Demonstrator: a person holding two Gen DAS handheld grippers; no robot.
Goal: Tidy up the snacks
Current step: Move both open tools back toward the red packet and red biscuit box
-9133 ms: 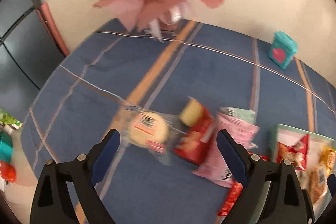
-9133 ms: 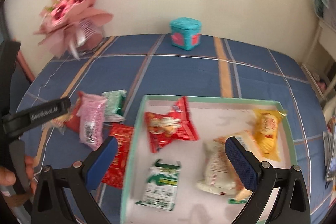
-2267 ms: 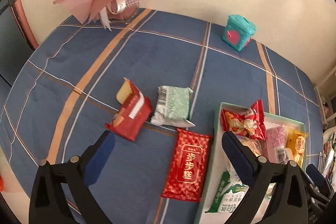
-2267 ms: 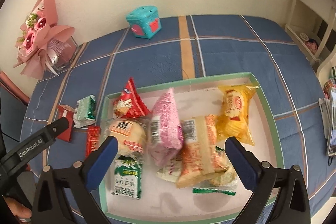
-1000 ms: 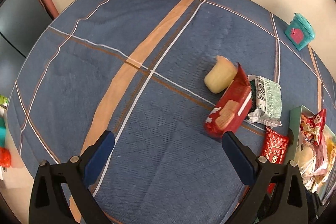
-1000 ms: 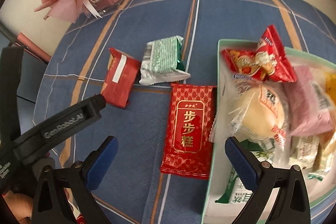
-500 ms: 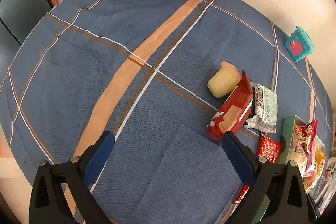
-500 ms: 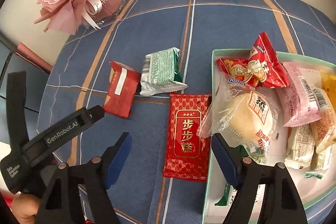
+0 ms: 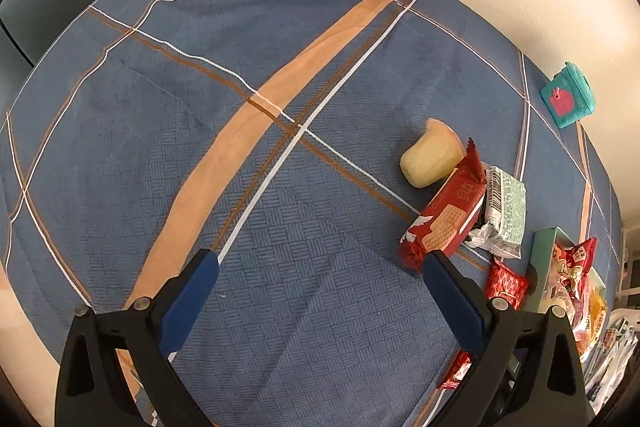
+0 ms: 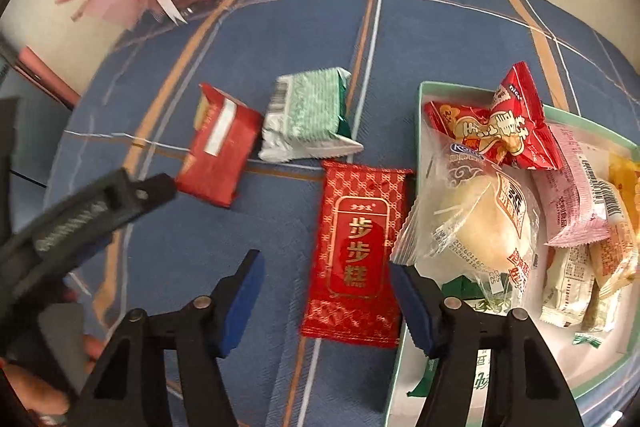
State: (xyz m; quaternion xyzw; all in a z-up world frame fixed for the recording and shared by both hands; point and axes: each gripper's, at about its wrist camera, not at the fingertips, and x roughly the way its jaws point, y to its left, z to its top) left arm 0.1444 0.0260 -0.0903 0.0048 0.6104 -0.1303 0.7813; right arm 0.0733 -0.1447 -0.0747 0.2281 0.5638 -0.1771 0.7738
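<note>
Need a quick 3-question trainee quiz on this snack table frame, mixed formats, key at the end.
1. True or false: the flat red packet lies inside the tray.
2. Which packet touches the green packet's left edge? A) red biscuit packet B) yellow packet C) pink packet
3. Fill in: the right gripper's jaws are closing around the flat red packet's ____ end.

Key: 1 false; 2 A; 3 near (lower)
</note>
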